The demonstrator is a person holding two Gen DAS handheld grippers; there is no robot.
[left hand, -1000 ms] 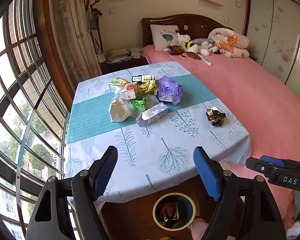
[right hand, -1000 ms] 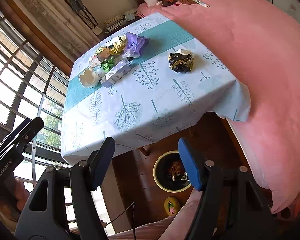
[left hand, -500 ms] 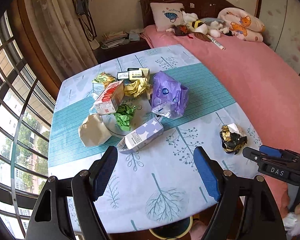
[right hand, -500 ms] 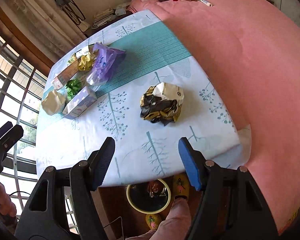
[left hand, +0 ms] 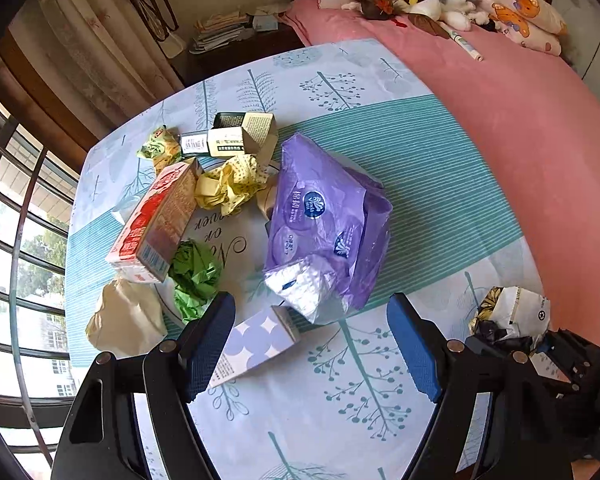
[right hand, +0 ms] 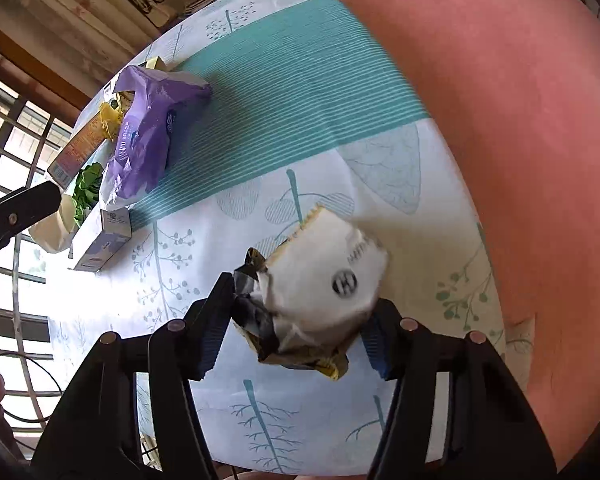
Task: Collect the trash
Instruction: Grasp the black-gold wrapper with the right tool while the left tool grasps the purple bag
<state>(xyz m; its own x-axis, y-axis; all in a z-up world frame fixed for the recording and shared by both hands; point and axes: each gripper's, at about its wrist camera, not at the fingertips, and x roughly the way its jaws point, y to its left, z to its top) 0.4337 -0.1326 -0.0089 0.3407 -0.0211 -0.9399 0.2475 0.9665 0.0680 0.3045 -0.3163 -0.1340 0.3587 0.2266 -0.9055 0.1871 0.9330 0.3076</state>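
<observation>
Right hand-held gripper (right hand: 296,324): jaws have just been closing around the crumpled black-and-white wrapper (right hand: 320,296), which sits between the blue pads at lower centre of the right wrist frame. Both pads appear to touch its sides; the wrapper is motion-blurred, so firm clamping cannot be confirmed beyond contact. It lies on the worktop (right hand: 300,120), on the leaf-print cloth near the edge beside the pink bed (right hand: 520,100).

Left hand-held gripper (left hand: 312,340): jaws wide apart, nothing held. The small lilac-and-white carton (left hand: 256,344) lies just beside the left pad, on the cloth at lower centre of the left wrist frame.

Remaining trash, left wrist frame, centre to left:
- purple plastic pack (left hand: 324,224), centre, on the teal stripe
- red-and-white carton (left hand: 156,224), left of centre
- green crumpled paper (left hand: 194,276), touching the carton's lower end
- yellow crumpled paper (left hand: 230,184), above centre
- beige paper wad (left hand: 126,320), lower left
- small open boxes (left hand: 236,136), upper centre

The same wrapper shows at the right edge of the left wrist frame.
</observation>
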